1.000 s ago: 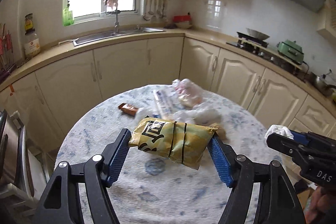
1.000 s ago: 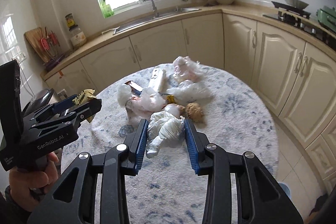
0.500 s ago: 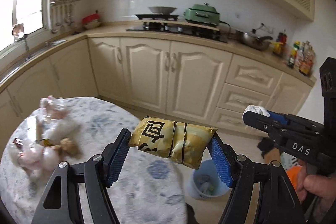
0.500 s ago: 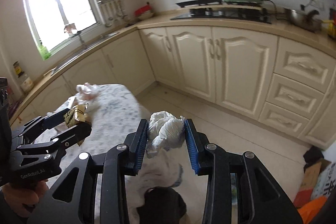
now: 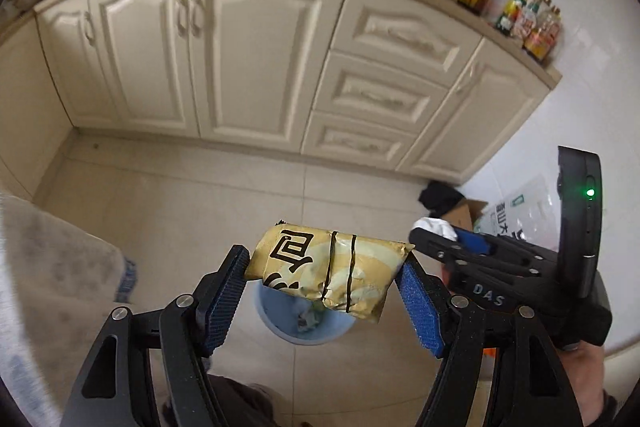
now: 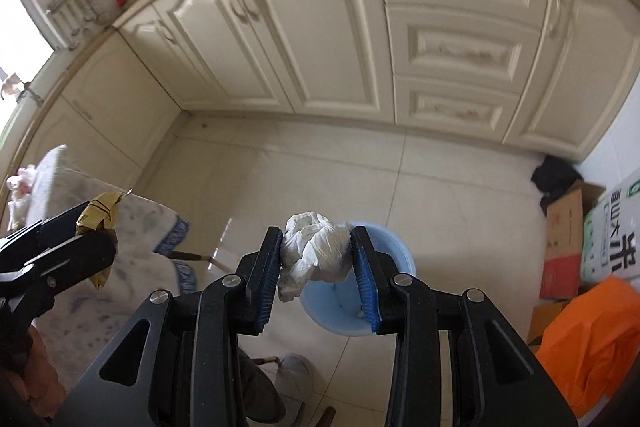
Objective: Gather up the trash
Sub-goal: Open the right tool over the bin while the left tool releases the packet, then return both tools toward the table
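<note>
Kitchen floor tiles below us: left gripper [image 5: 325, 277] clamps crinkled gold snack wrapper [image 5: 328, 269], right gripper [image 6: 317, 253] pinches crumpled white plastic bag [image 6: 314, 251]; releasing off-centre risks missing round blue plastic bin [image 6: 394, 261].

blue bin [image 5: 308, 323] partly hidden by wrapper [image 5: 328, 273], contents perhaps scraps

Gold wrapper [image 5: 328, 267] with black lettering, white bag [image 6: 314, 247], blue bin [image 6: 344, 303].
</note>
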Tool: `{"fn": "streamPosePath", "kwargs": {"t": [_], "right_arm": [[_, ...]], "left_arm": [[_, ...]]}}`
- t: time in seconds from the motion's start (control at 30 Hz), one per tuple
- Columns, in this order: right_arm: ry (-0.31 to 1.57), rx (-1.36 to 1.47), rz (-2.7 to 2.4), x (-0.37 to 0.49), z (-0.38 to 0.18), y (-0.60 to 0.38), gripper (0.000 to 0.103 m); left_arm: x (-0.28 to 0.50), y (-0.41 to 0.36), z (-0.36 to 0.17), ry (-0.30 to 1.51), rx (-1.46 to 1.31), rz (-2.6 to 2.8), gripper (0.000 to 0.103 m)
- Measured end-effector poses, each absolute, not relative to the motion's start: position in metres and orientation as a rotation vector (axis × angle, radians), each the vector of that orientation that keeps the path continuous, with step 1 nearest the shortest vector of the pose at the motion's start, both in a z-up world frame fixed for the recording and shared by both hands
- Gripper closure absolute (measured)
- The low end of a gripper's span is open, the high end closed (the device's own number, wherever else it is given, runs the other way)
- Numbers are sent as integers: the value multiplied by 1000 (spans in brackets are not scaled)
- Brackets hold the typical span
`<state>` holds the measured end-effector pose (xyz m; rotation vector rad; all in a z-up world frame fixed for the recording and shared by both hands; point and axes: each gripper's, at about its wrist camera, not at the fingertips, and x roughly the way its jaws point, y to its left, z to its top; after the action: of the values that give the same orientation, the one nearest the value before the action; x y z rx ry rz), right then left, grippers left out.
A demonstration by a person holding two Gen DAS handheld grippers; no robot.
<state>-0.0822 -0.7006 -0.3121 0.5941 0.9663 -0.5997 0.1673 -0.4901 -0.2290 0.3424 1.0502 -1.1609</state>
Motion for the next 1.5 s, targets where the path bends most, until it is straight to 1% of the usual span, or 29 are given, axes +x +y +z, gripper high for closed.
{"fn": "streamPosePath", "kwargs": {"t": [0.2,0.27,0.3,0.33,0.37,0.4,0.43,0.47,0.5,0.67,0.83,0.97,1.2,1.37,1.5], "right_arm": [[1031,685,-588,-83,-369,-729,65],[1049,712,-599,-83,-385,-735,61],[1053,731,-604,-85,-392,-738,52],[1056,747,-611,-86,-398,-740,42],[1058,761,-617,-87,-403,-741,36],[1055,771,-620,-88,-405,-741,25],[1044,784,-628,-91,-407,-742,15],[1034,797,-634,-92,-408,-742,10],[1025,806,-639,-95,-408,-741,1],[1048,822,-694,-101,-405,-737,0],[1036,809,-687,-103,-387,-722,0],[998,786,-670,-98,-361,-706,0],[888,683,-606,-67,-287,-658,0],[811,589,-510,-34,-232,-608,0],[761,509,-410,-8,-194,-560,0]], "left_arm": [[192,-573,-277,1187,385,-1193,32],[203,-614,-293,1229,414,-1178,30],[205,-625,-297,1234,424,-1167,27],[205,-630,-298,1226,434,-1156,20],[206,-635,-299,1218,443,-1150,17],[205,-639,-299,1206,453,-1145,14],[204,-641,-298,1193,463,-1140,13],[202,-642,-297,1178,475,-1131,12],[200,-641,-295,1162,482,-1117,11],[187,-633,-283,1050,505,-1014,11],[155,-598,-254,944,480,-953,8],[125,-539,-217,881,434,-940,8],[80,-442,-153,740,340,-856,7],[56,-337,-106,663,254,-776,5],[37,-263,-82,615,186,-692,3]]}}
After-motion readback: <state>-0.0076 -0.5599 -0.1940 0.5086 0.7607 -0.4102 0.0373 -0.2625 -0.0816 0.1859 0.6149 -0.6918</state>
